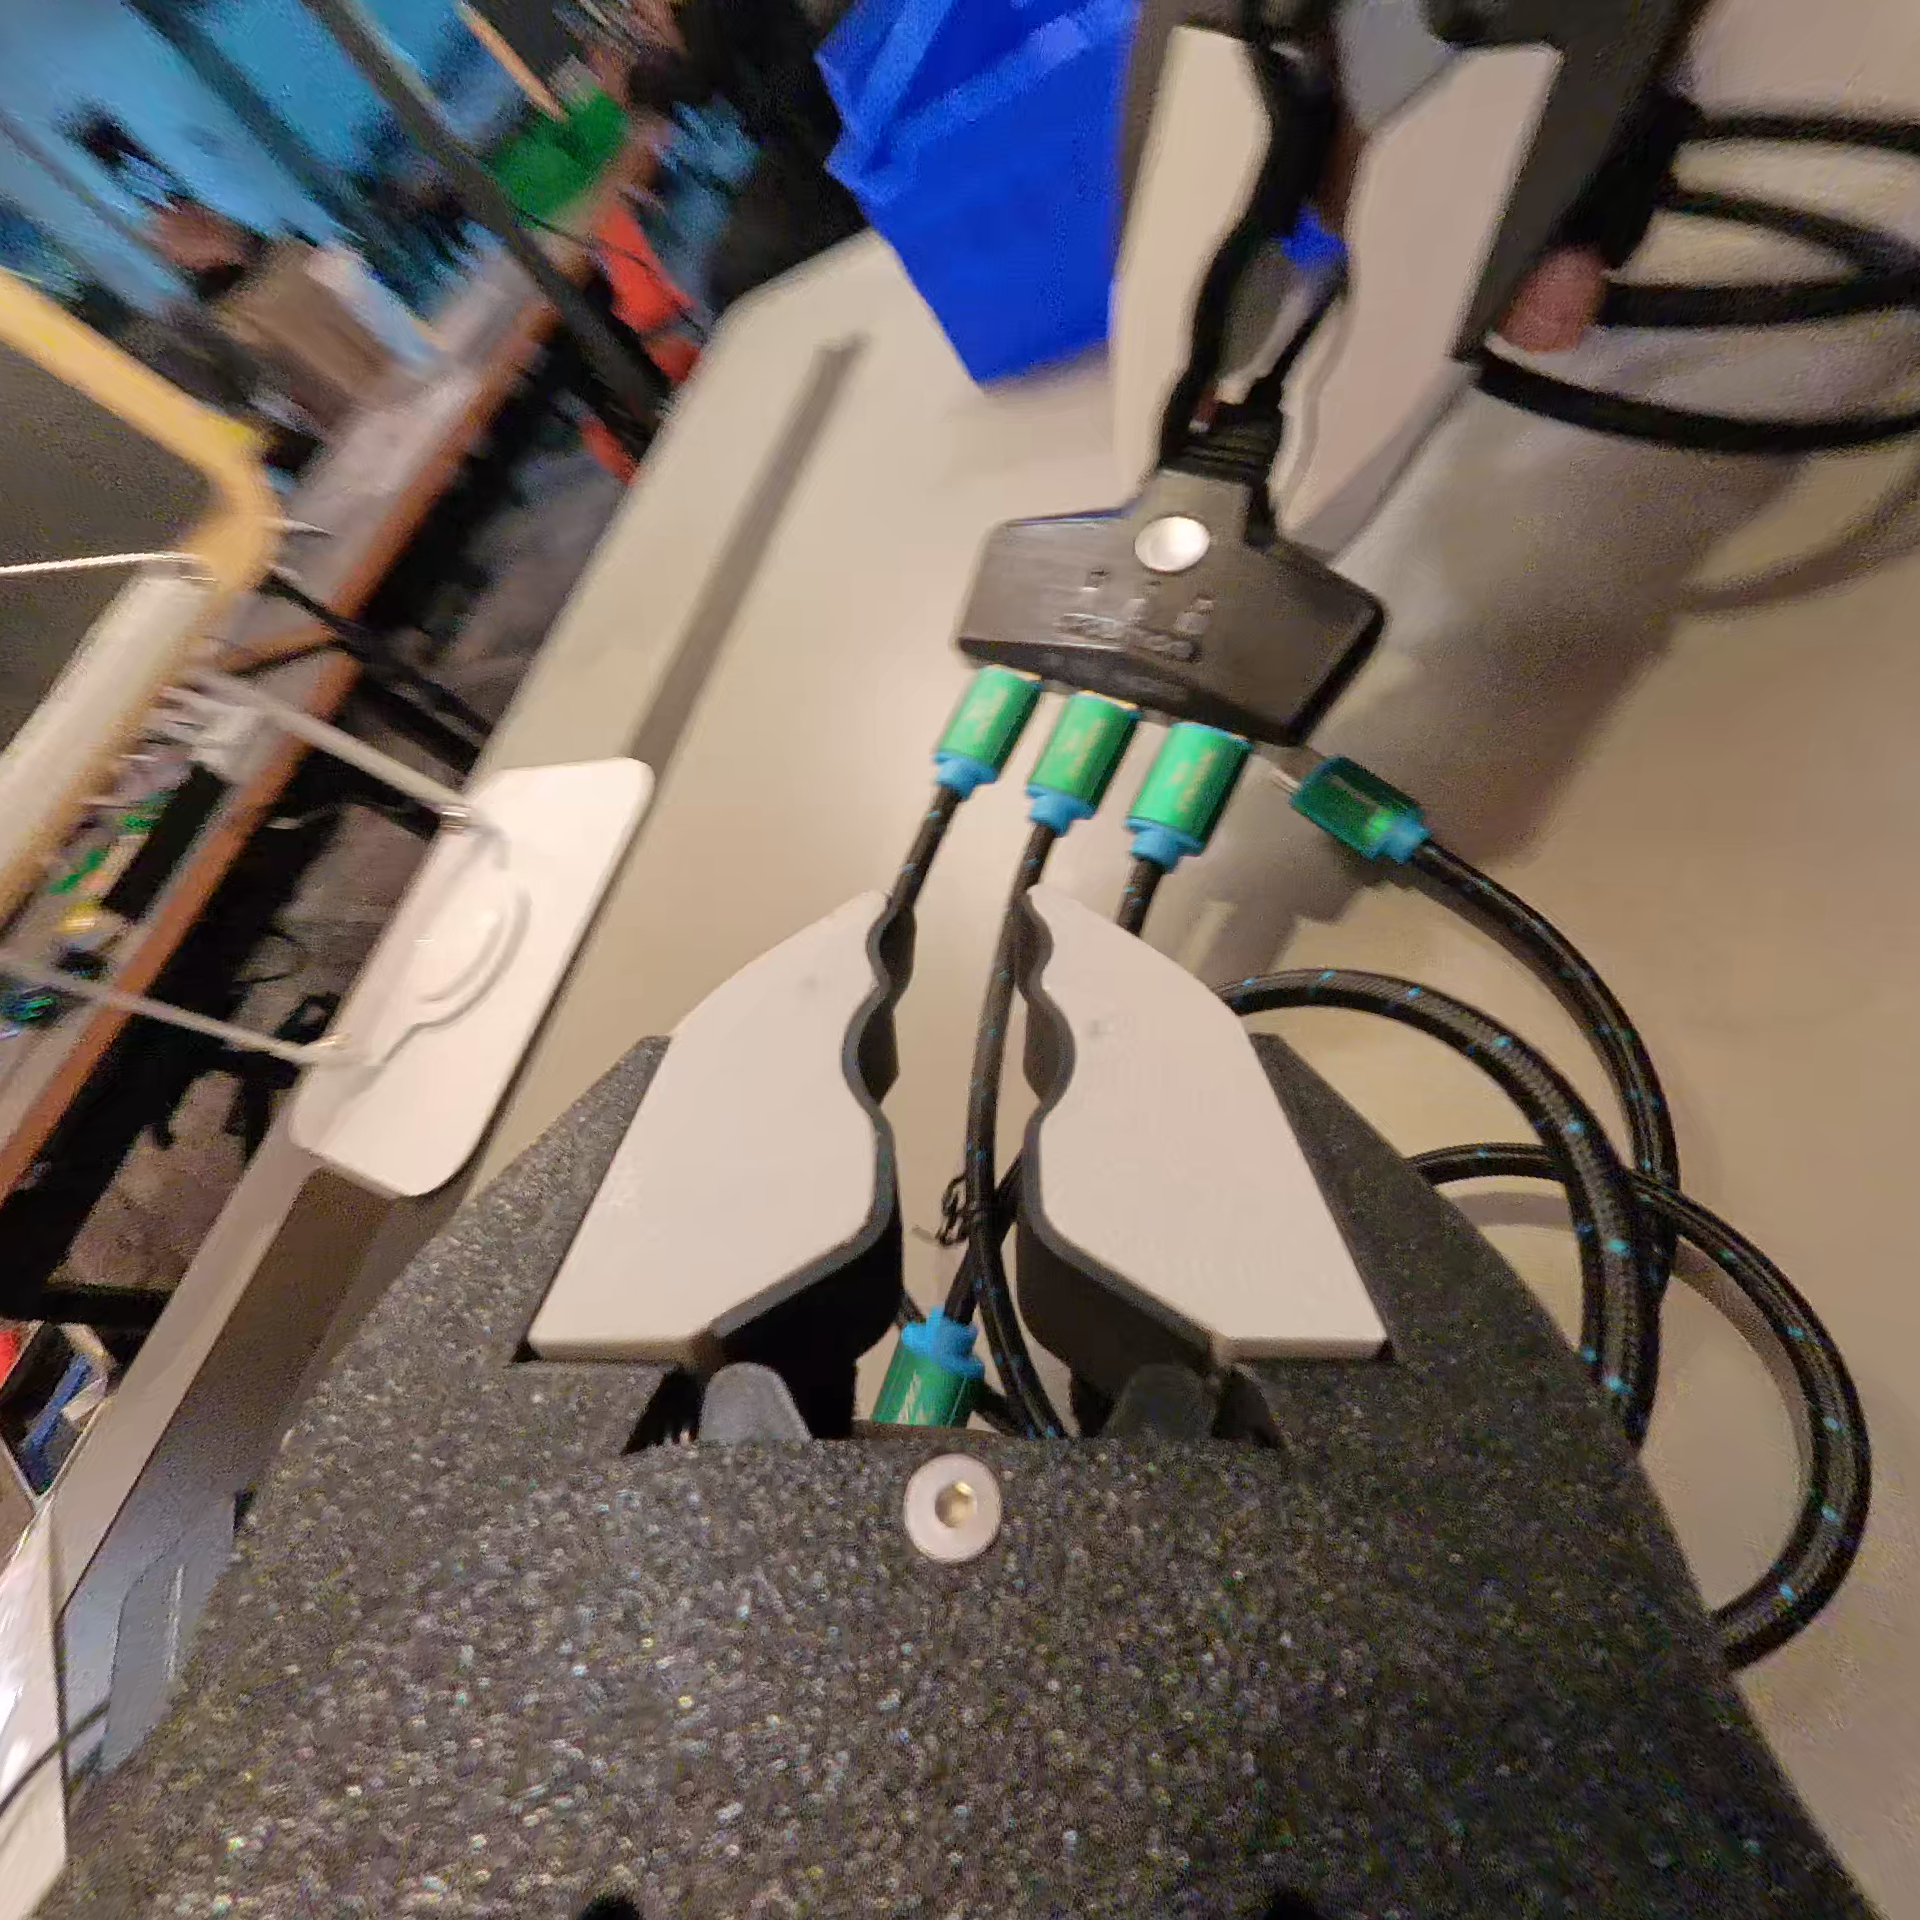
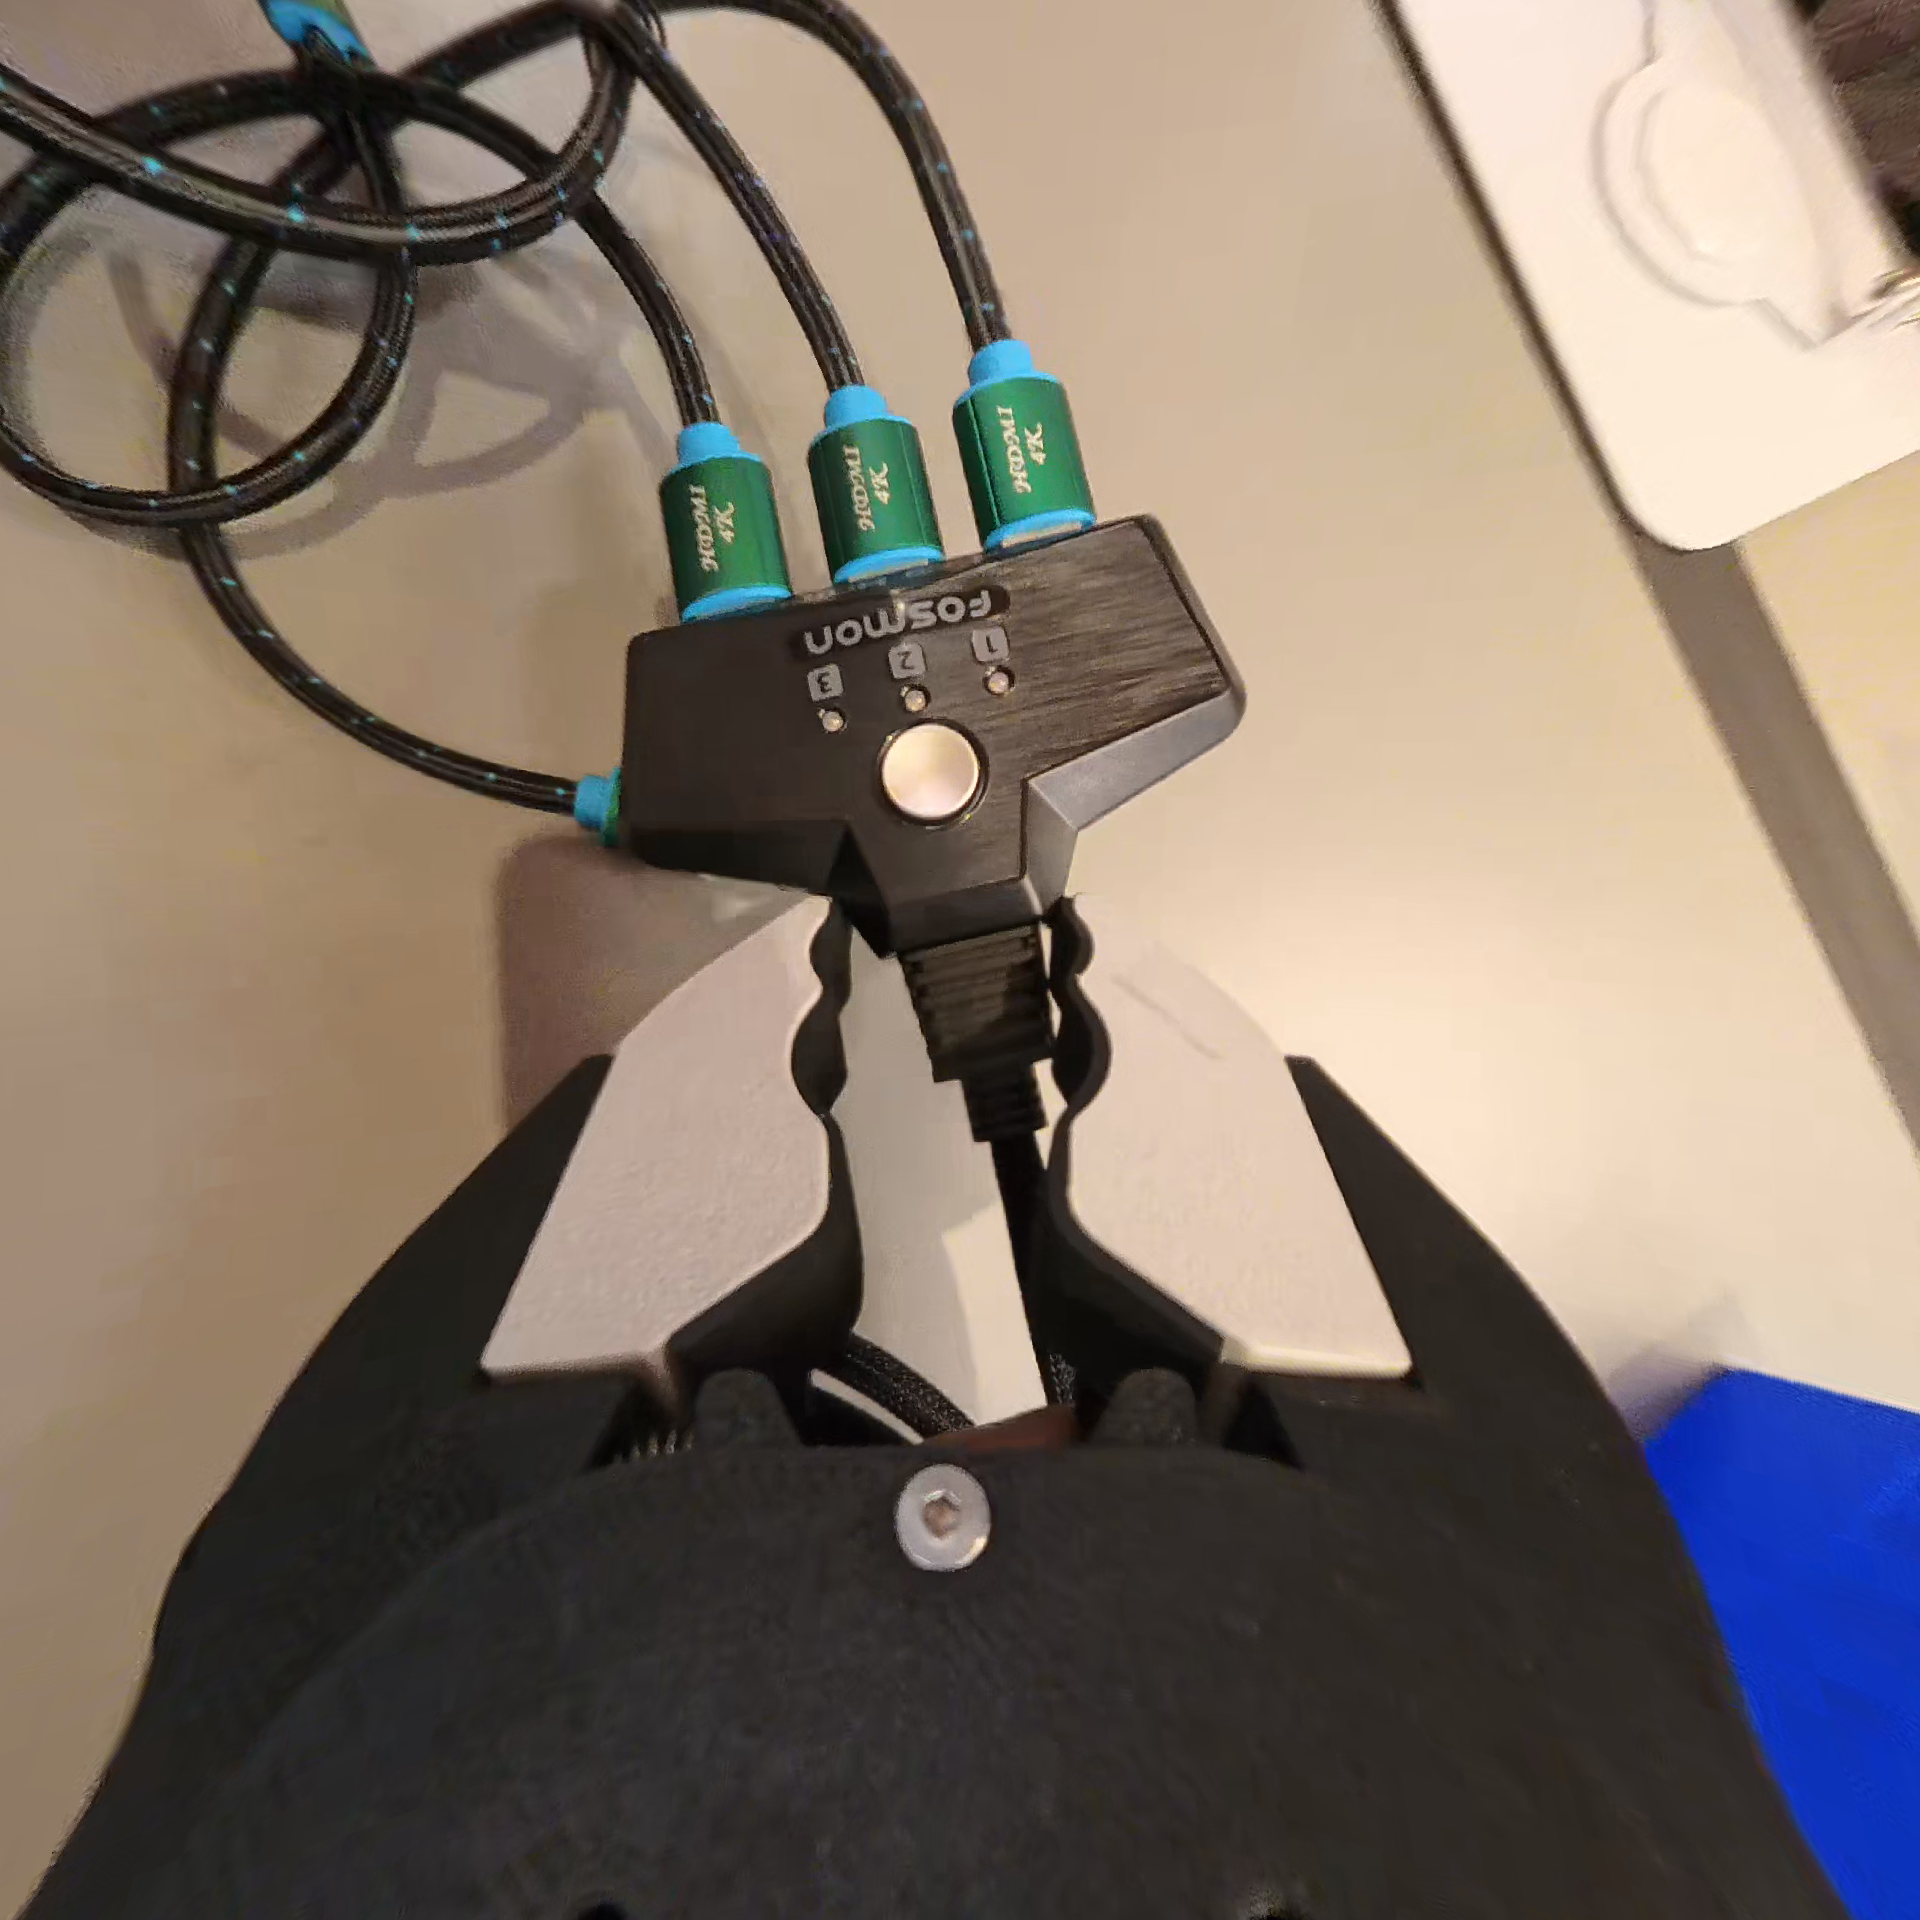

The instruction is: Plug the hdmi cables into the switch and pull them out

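Observation:
The black HDMI switch [image 2: 925, 717] lies on the pale table with three green HDMI plugs [image 2: 873, 499] seated in its ports. It also shows in the left wrist view [image 1: 1174, 613]. My right gripper [image 2: 951, 940] is shut on the switch's ribbed cable tail [image 2: 987, 1029]; it shows at the top of the left wrist view [image 1: 1236, 457]. A fourth green plug [image 1: 1351, 805] lies loose beside the switch. My left gripper [image 1: 956, 920] is open just short of the plugged cables, with the middle braided cable [image 1: 992, 1049] running through the gap between its fingers. Another green plug [image 1: 925, 1371] lies under it.
Loose coils of black braided cable [image 1: 1621, 1195] lie to one side, also in the right wrist view [image 2: 260, 260]. A white moulded plate [image 1: 468, 966] sits at the table edge. A blue bag [image 1: 987, 177] stands behind the switch. A person's hand [image 1: 1558, 291] holds the right gripper. The grippers' ends are close to 12 cm from one another.

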### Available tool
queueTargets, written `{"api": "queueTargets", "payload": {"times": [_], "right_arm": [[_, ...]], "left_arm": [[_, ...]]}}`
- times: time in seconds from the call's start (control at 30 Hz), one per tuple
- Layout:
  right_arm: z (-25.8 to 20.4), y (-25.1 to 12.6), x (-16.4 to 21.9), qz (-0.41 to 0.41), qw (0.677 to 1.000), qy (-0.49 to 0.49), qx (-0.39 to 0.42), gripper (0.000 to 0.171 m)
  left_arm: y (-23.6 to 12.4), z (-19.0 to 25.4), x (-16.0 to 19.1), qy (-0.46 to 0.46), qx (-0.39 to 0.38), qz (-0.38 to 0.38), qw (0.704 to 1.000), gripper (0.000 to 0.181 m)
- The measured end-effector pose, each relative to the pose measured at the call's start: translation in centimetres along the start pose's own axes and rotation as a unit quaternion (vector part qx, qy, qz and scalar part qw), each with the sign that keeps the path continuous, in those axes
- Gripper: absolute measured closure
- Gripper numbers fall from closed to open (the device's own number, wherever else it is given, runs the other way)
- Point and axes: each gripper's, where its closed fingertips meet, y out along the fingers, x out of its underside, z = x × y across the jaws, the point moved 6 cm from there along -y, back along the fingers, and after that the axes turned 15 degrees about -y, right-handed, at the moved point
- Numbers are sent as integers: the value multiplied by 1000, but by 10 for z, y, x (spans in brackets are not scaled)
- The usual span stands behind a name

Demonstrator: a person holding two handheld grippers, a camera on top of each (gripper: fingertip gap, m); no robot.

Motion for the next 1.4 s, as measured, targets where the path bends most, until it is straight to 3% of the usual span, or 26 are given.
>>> {"api": "queueTargets", "payload": {"times": [0.03, 0.13, 0.2, 0.4, 0.57, 0.73, 0.87, 1.03, 1.2, 1.4], "right_arm": [[4, -7, -1, -1, 1000, -3, 16, 134], [15, -30, -6, -5, 998, -14, 69, 134], [24, -47, -9, -8, 995, -21, 102, 135], [53, -109, -19, -14, 981, -34, 191, 135], [85, -180, -5, -26, 957, -14, 289, 135], [106, -255, 34, -32, 926, 42, 374, 135], [117, -295, 91, -38, 888, 118, 443, 135], [116, -289, 169, -42, 855, 208, 474, 135], [107, -243, 221, -107, 856, 238, 446, 135], [108, -197, 260, -125, 878, 301, 350, 136]], "left_arm": [[-6, -7, -1, -15, -23, 39, 999, 161], [-31, -31, 0, -59, -86, 144, 984, 162], [-42, -46, 8, -106, -107, 174, 973, 162], [-24, -60, 53, -160, -119, 101, 975, 162], [-11, -54, 60, -135, -116, 54, 983, 161], [-11, -54, 61, -136, -116, 47, 983, 161], [-10, -53, 61, -133, -114, 41, 984, 161], [-6, -48, 63, -111, -114, 25, 987, 161], [-2, -42, 64, -89, -113, 11, 990, 161], [0, -40, 65, -80, -112, 2, 991, 161]]}}
